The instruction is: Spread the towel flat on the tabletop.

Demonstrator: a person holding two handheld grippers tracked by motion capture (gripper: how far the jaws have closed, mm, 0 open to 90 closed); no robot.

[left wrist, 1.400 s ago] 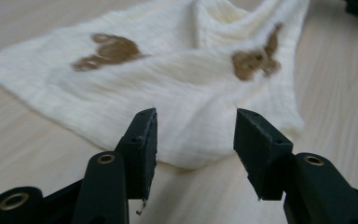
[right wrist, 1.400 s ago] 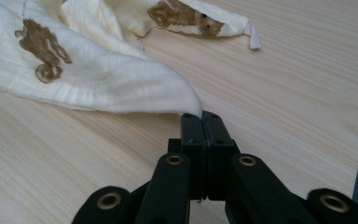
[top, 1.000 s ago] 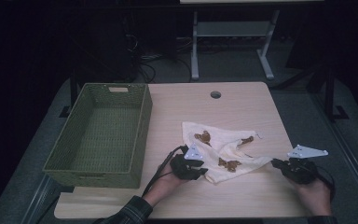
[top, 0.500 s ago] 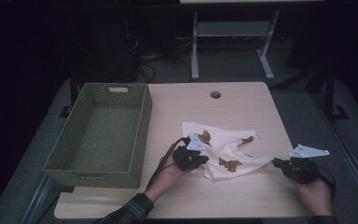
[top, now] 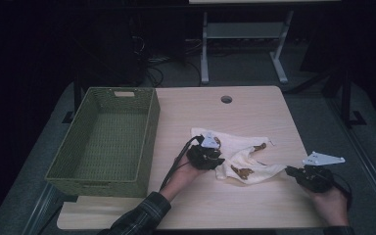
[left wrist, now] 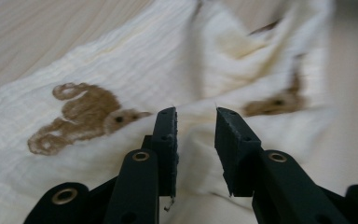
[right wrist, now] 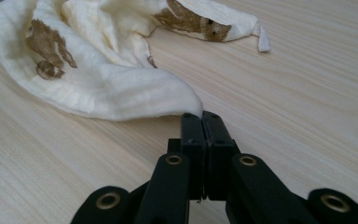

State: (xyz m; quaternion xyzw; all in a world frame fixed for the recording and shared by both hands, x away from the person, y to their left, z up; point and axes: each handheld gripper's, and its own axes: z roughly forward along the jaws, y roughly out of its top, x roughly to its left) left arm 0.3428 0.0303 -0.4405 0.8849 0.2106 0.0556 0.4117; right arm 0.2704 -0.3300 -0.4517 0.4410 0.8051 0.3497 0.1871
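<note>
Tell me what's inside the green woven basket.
The green woven basket holds nothing visible; its woven floor shows bare. The near wall hides a strip of floor behind it, so that strip cannot be checked.

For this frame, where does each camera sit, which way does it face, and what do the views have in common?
High view: above the person's side, looking forward and down on the table, green basket and cream cloth; both forearms show.
Left gripper view: rides the left gripper, facing along its parted jaws onto the cloth.
Right gripper view: rides the right gripper, low over the wood, jaws pressed together at the cloth's corner.
Shared: all three show the bear-printed cloth.
</note>
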